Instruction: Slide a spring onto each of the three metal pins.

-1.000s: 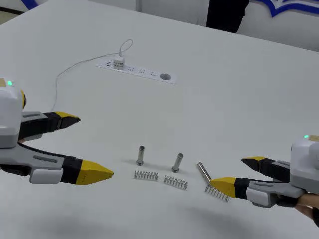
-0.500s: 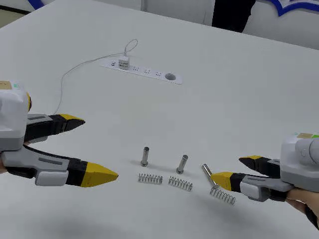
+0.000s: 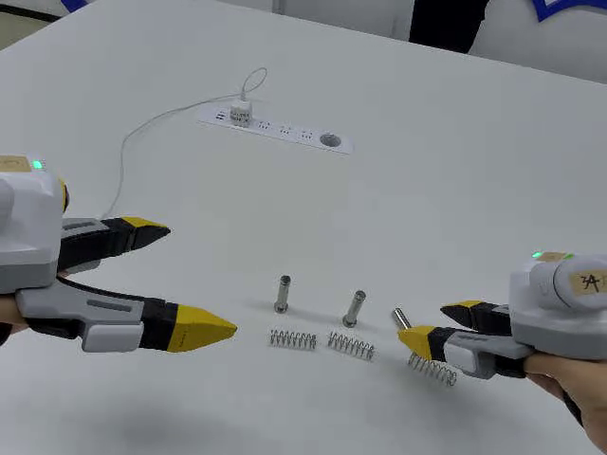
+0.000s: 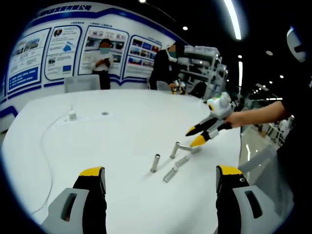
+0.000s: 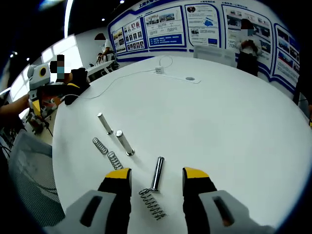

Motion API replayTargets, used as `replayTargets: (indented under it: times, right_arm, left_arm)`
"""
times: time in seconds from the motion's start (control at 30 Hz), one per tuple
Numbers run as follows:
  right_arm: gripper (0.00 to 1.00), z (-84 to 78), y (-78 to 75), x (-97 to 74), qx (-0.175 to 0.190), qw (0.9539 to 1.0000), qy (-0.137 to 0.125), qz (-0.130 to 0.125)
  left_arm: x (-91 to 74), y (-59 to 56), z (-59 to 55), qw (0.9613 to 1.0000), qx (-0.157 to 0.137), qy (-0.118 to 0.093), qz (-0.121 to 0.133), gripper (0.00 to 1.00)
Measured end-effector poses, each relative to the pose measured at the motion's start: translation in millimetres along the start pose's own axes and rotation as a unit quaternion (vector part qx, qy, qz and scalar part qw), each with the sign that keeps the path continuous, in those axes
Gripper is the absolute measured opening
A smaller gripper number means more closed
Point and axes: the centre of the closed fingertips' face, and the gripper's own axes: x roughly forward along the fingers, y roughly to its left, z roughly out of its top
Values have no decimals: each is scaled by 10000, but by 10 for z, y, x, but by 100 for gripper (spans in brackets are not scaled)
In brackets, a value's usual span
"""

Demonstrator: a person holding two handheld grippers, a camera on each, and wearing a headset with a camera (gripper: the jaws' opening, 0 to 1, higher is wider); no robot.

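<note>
- I read one marking: a sticker point(image 3: 592, 282) on the body of the right gripper point(image 3: 422, 320) bears the letter "A". The wall boards point(image 5: 168, 24) carry blue print too small for me to read.
- I count three metal pins on the white tabletop point(image 3: 427, 190). The left pin point(image 3: 283, 293) and the middle pin point(image 3: 355, 308) stand upright. The right pin point(image 3: 399, 318) lies on its side.
- I count three springs, lying flat in a row just in front of the pins: the left spring point(image 3: 292, 338), the middle spring point(image 3: 351, 345) and the right spring point(image 3: 432, 369). Each lies off its pin.
- Right gripper: the jaws stand a moderate gap apart and hold nothing. In the right gripper view the right pin lies between the two yellow tips, and the right spring lies nearer the left-hand jaw. I cannot tell whether a tip touches the pin.
- Left gripper point(image 3: 202, 279): the jaws are wide apart and hold nothing. It hangs well apart from the pins, on their left.
- At the far side of the tabletop I see one power strip point(image 3: 275, 130) with one white plug point(image 3: 243, 113) in it. Its cable point(image 3: 161, 123) runs off to the left.
</note>
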Motion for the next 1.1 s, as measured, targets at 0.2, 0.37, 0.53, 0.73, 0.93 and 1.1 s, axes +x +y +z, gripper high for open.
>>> replayTargets:
  times: [0.2, 0.37, 0.53, 0.73, 0.93, 1.1]
  right_arm:
    - [33, 21, -16, 116, 74, 9999, 52, 45]
    - [29, 22, -30, 241, -59, 9998, 178, 12]
    - [23, -23, -60, 337, 69, 9993, 360, -91]
    - [22, -28, -54, 373, -115, 9986, 469, -213]
    - [21, -82, -30, 428, -218, 9974, 615, -313]
    - [20, -76, -17, 432, -402, 9960, 707, -361]
  left_arm:
    - [-12, -13, -71, 10000, -33, 53, -10, 96]
    - [-17, 4, -82, 9999, -119, 17, 18, 96]
    - [-31, 6, -118, 9999, -120, 68, 22, 96]
    - [-51, 45, -164, 9998, -186, 85, 76, 96]
    - [-22, 34, -152, 9998, -192, 61, 56, 95]
    - [-20, 21, -148, 9998, -177, 58, 33, 95]
